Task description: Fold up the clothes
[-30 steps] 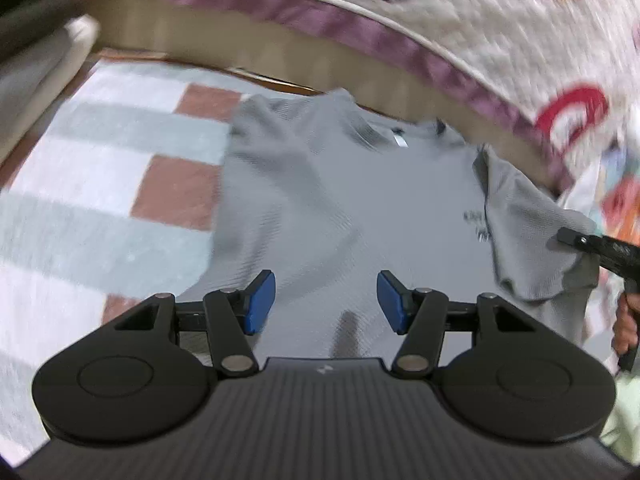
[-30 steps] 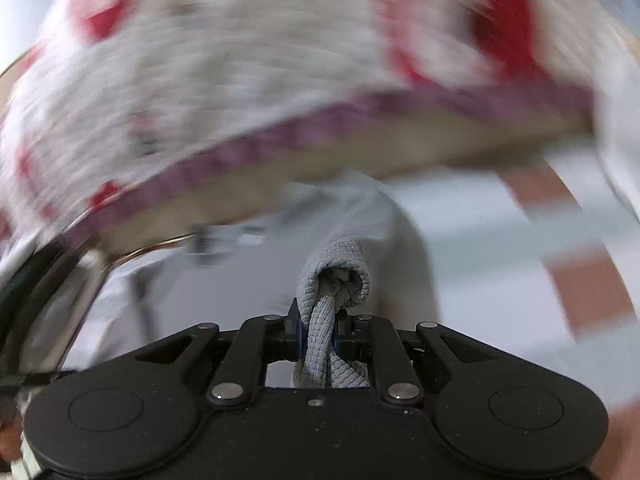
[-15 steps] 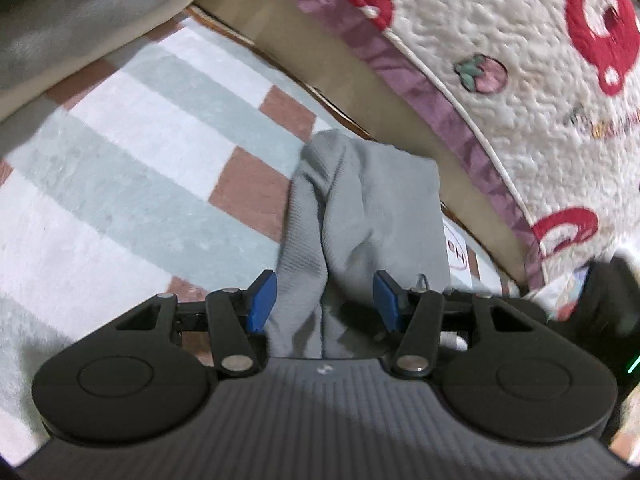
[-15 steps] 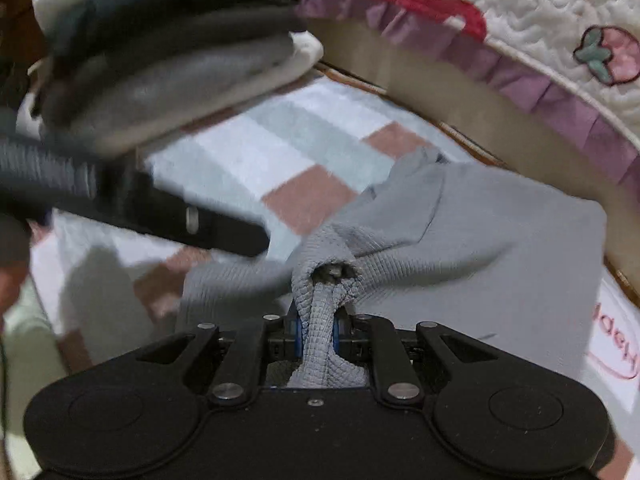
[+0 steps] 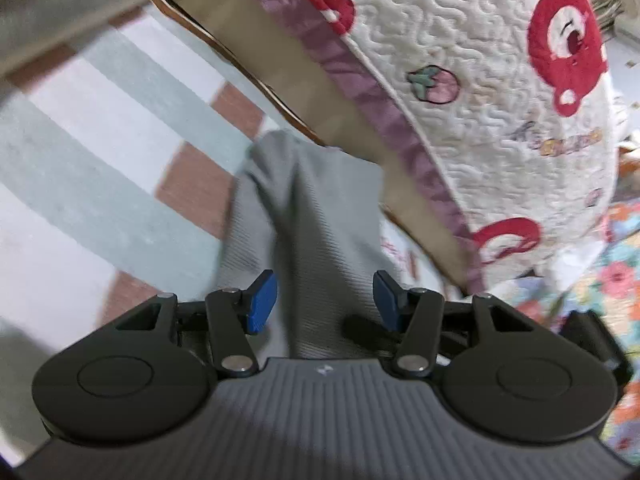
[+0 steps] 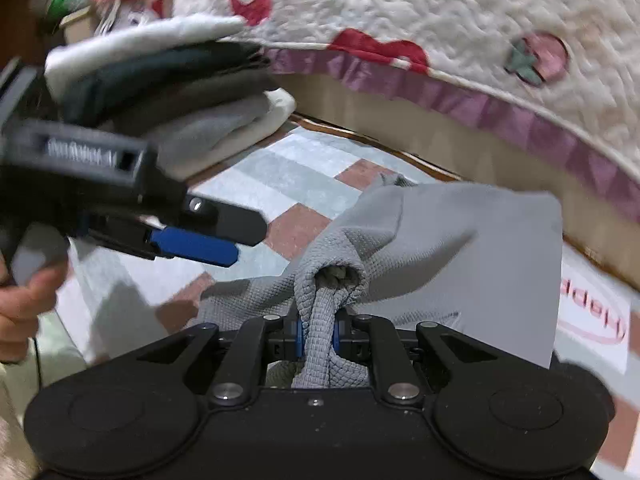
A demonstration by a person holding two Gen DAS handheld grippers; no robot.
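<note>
Grey shirt [image 6: 460, 248] lay partly folded on a checked rug [image 6: 280, 176] beside a bed, its near part hidden behind the gripper bodies in both views. Right gripper [image 6: 318, 332] jaws were clenched on a bunched fold of it; the pads barely showed. Left gripper [image 5: 324, 300] jaws stood apart over the shirt, pads not pressing the cloth. Both views were blurred, the shirt's outline soft. Quilted bedspread [image 5: 480, 80] with red prints and a purple trim hung over the bed edge close behind. Folded clothes stack [image 6: 168, 88] sat on the rug, partly blocked by the left gripper and the person's hand [image 6: 24, 300], cut off at the frame edge.
</note>
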